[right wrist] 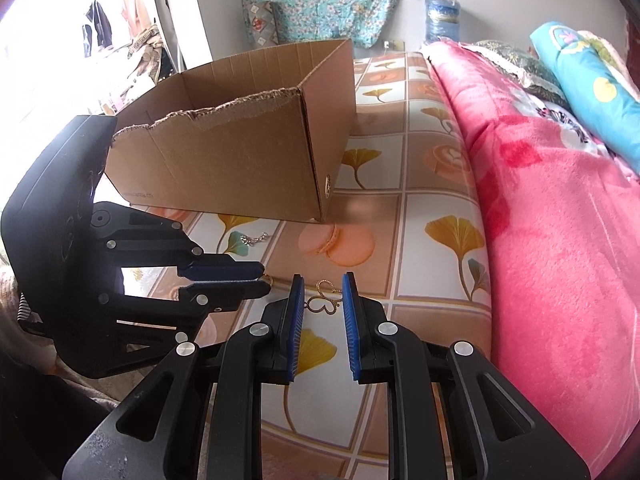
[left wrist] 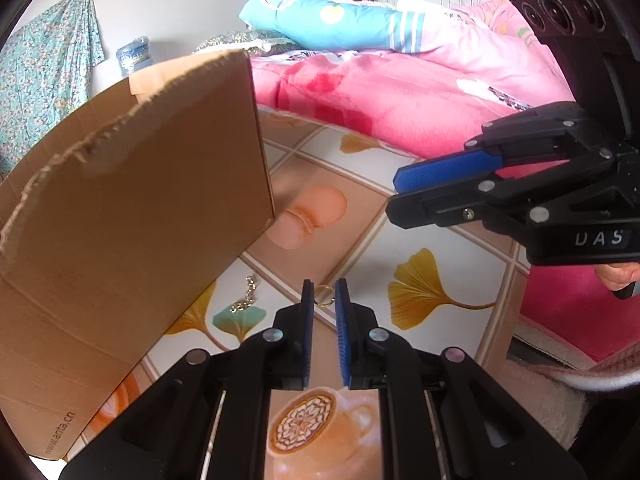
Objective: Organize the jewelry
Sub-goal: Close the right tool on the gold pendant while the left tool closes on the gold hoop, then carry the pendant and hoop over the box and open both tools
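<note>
Bed mat with the ginkgo-and-coffee print is the work surface, jewelry loose on it near the front edge. Step in hand, as I read it: pick-up, both hands at once, nothing visibly in the box yet. Left gripper is down at the mat, jaws narrowed to a slim gap with a small gold ring between the tips. The pads look to be touching it on both sides, so I'd call that a pinch, though a light one. Right gripper, just to the right of it, stands a bit wider. A gold butterfly pendant spans the gap from pad to pad, thin open wirework with a short chain link at its left end. Can't tell whether it's clamped or just straddled and lying flat. Next move, my judgement: confirm both grips, lift straight up, carry left and far over the torn front wall and let go inside. Both pieces are thin, light and slippery, and a partial pinch will likely drop them on the lift. A little farther and to the left, a short sparkly chain lies on a leaf print just in front of the box, untouched. Cardboard box sits beyond, open-topped, ragged near rim, interior floor not visible. Pink blanket is bunched along the right side into the far background.
</note>
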Motion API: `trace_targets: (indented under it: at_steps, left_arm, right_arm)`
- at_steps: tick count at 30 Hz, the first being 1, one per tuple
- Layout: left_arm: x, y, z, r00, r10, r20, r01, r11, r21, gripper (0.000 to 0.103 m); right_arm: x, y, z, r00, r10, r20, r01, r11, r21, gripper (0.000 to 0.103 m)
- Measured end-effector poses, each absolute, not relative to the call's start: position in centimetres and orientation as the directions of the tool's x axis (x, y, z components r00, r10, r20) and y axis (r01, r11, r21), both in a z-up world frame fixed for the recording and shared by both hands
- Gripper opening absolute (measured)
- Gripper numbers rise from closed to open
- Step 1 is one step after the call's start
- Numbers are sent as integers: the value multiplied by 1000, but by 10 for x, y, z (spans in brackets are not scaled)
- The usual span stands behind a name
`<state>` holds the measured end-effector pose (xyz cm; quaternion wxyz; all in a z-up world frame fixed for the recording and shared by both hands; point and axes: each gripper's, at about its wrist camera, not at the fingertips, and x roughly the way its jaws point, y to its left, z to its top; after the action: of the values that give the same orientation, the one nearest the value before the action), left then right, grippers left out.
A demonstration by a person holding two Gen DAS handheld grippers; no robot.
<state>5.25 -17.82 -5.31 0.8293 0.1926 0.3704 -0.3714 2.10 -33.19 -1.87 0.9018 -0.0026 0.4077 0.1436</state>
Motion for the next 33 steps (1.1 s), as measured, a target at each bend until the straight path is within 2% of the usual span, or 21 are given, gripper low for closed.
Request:
trace_targets:
  at_steps: [5,10,15,18,20,24,27,29,33]
  left_arm:
    - [42,-159,-25,479,-508,-716,748,663,31,10]
    - [35,-122,33,547,-560,-622,720,694,8,10]
    - [50,-83,81,637,-537,-553,648,761,7,10]
    - [75,-67,85,657,-486,-577,600,800,9,10]
    - [99,-59,77,627,-451,-635,568,823,-23,10]
    - [151,-42,48,480,-445,-756,489,851,-191,10]
    - [177,-30,31,395,-483,-781,431,849,-307,10]
    - [186,-29,23,353,-487,-799,407,849,-337,10]
    - [194,-29,17,321,-477,-818,372,858,-354,11]
  right_arm:
    - [17,-324,2,656,271,-704,-285,953,102,17]
    - [25,-313,39,696,331,-637,-345,932,107,17]
    - [49,-291,82,717,417,-558,-445,890,93,17]
    - [76,-272,91,685,483,-545,-503,855,124,17]
    - [98,-256,87,633,515,-577,-530,832,161,17]
    - [142,-221,59,511,484,-711,-520,832,193,17]
    - [168,-207,41,422,432,-797,-474,855,213,17]
    - [180,-205,31,373,393,-841,-433,875,216,17]
    - [194,-210,22,326,372,-869,-373,895,244,18]
